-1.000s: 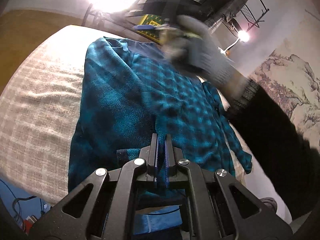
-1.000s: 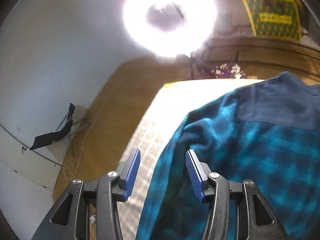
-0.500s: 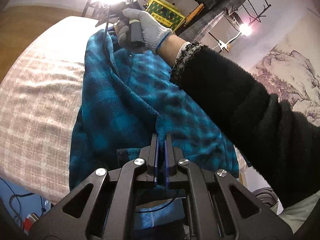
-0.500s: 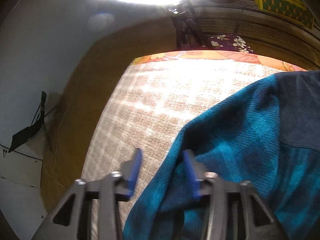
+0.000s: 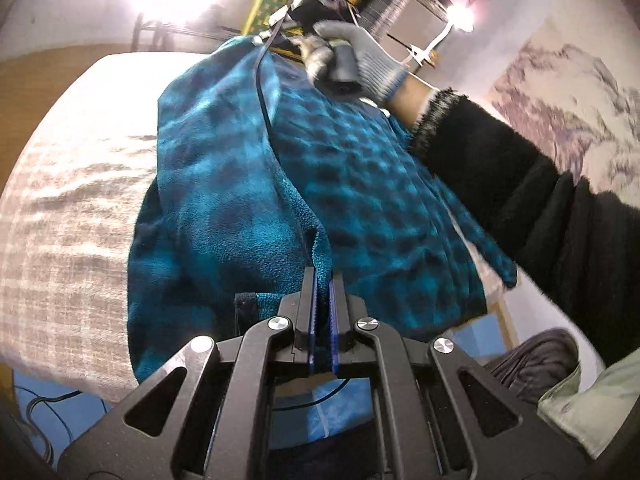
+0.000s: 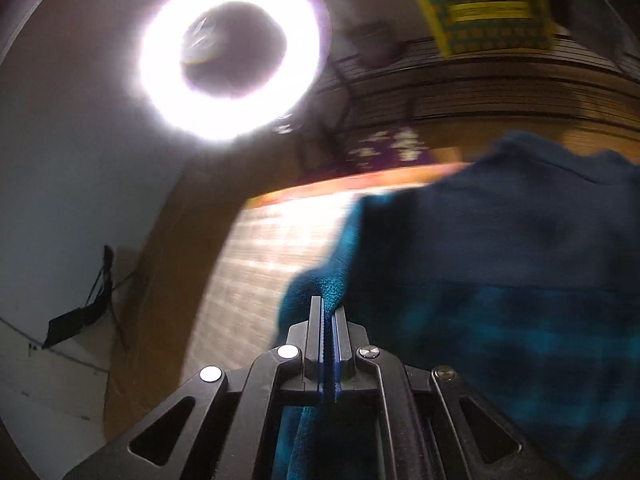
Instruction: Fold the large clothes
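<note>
Checked bedspread (image 5: 72, 208) underneath: both grippers clench edges of the teal plaid shirt (image 5: 240, 200), left gripper (image 5: 321, 280) near, right gripper (image 6: 328, 312) far; first fold barely begun, most folding remains.

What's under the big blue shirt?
Under the blue plaid shirt lies a pale checked bed cover, showing beside it. What sits beneath the shirt's middle is covered, so that can't be seen.
</note>
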Action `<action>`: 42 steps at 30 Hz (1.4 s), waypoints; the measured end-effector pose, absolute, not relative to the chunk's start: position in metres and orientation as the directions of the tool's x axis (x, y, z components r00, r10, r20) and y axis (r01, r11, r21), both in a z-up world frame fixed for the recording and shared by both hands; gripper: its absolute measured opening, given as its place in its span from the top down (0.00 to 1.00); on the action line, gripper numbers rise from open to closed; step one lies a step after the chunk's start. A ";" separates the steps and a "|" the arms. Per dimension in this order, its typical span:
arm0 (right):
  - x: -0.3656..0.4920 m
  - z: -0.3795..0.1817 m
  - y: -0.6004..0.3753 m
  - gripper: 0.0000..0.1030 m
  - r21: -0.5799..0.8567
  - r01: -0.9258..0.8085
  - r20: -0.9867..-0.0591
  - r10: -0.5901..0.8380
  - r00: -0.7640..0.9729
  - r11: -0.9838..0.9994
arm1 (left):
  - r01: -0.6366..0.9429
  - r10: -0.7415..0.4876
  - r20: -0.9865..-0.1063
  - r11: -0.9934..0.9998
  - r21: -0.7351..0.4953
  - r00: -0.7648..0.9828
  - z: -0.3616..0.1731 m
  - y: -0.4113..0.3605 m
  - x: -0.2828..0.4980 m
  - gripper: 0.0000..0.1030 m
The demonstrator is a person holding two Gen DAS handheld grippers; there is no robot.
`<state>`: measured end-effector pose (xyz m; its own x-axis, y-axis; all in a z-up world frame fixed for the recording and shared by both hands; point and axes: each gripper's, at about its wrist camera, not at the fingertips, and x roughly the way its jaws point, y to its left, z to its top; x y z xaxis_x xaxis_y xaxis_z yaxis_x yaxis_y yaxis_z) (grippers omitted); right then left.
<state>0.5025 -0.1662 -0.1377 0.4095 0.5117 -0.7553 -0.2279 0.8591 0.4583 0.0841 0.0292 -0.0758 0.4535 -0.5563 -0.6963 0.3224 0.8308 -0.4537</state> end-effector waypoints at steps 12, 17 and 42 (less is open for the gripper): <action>0.465 -0.156 -0.222 0.66 0.269 -0.187 -0.860 0.323 0.395 0.945 | 0.373 -0.531 -0.736 0.840 -0.393 0.420 -0.077 0.028 0.062 0.61; 0.422 -0.108 -0.242 0.65 0.288 -0.242 -0.818 0.370 0.440 0.926 | 0.313 -0.523 -0.713 0.852 -0.420 0.467 -0.074 0.061 0.044 0.57; 0.115 -0.044 -0.302 0.50 0.422 -0.396 -0.673 0.574 0.467 0.816 | 0.046 -0.372 -0.857 0.923 -0.382 0.356 -0.168 0.042 0.077 0.55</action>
